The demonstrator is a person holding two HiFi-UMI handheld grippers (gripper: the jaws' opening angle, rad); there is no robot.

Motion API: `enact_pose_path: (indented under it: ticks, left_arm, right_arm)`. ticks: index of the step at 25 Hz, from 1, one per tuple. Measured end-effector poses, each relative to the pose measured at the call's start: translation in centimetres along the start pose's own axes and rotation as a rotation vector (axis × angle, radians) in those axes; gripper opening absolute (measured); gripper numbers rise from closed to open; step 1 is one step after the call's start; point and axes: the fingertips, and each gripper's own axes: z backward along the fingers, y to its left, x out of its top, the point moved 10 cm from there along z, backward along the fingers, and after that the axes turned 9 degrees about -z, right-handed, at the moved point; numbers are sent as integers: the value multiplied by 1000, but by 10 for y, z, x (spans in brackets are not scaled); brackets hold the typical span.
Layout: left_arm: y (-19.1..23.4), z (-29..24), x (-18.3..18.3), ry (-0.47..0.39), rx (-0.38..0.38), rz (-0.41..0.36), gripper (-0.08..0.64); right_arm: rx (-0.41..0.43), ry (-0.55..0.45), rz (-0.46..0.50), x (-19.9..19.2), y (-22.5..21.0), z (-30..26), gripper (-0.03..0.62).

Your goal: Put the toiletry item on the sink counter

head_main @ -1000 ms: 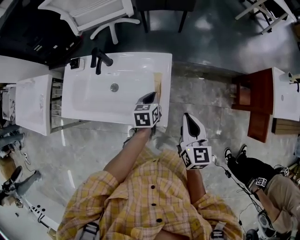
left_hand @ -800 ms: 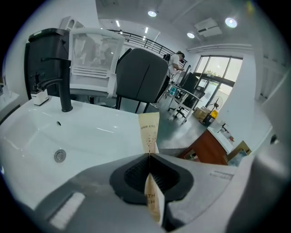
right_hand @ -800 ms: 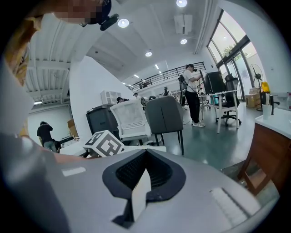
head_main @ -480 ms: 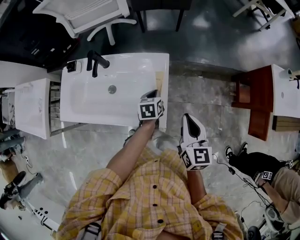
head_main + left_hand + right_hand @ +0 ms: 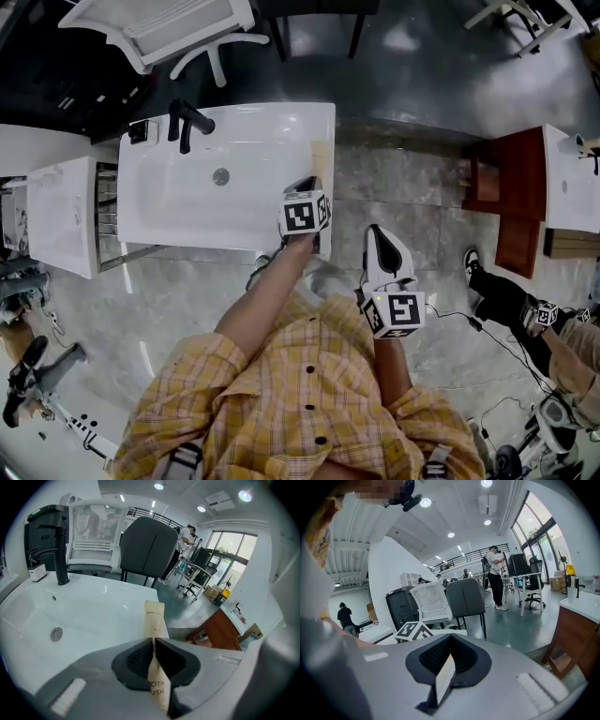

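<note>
A beige toiletry sachet (image 5: 153,620) stands on edge between the pads of my left gripper (image 5: 153,641). Its far end reaches over the right rim of the white sink counter (image 5: 117,597). The pads still touch it while the jaws are opening. In the head view the left gripper (image 5: 305,186) sits at the counter's right edge (image 5: 234,117), with the sachet (image 5: 319,157) lying along that rim. My right gripper (image 5: 380,236) hangs over the floor, right of the sink. It is shut on a thin pale packet (image 5: 445,677) seen edge-on between its pads (image 5: 449,651).
A black faucet (image 5: 183,120) and a drain (image 5: 221,175) mark the basin. A white cabinet (image 5: 61,206) stands to the left and a white chair (image 5: 178,23) behind. A brown cabinet (image 5: 511,202) is at the right. A person's leg (image 5: 497,291) lies on the floor nearby.
The left gripper has moved forward, further over the sink's right rim, with the sachet. The right gripper has stayed in place.
</note>
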Motion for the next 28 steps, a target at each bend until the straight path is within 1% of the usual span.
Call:
enact_pose_path:
  ticks: [4,7,13,15,19,23,28]
  left_arm:
    - [1,-6,-5,12,11,0,44]
    - [3,-7,-2,14,27,-19,61]
    - [0,-10,-3,27,24,-41,81]
    - [-1,-10,-2,27,18,-44,106]
    - [-2,-6,1,6,7,-29,115]
    - [-1,-5,-1,-7,-10,6,115]
    - [1,3,2,-23,-11,15,115]
  right_arm:
    - [1,4,1,0,0,-1,0]
    - [-2,5,1,0,-1,-3,0]
    - [-5,8,2,2,-2,-3,0]
    - [-2,8,3,2,-2,-5,0]
    - [1,6,2,3,-2,-5,0]
    - [4,-1,3,5,-1,-4,0]
    - [13,-7,5,7,1,-5,0]
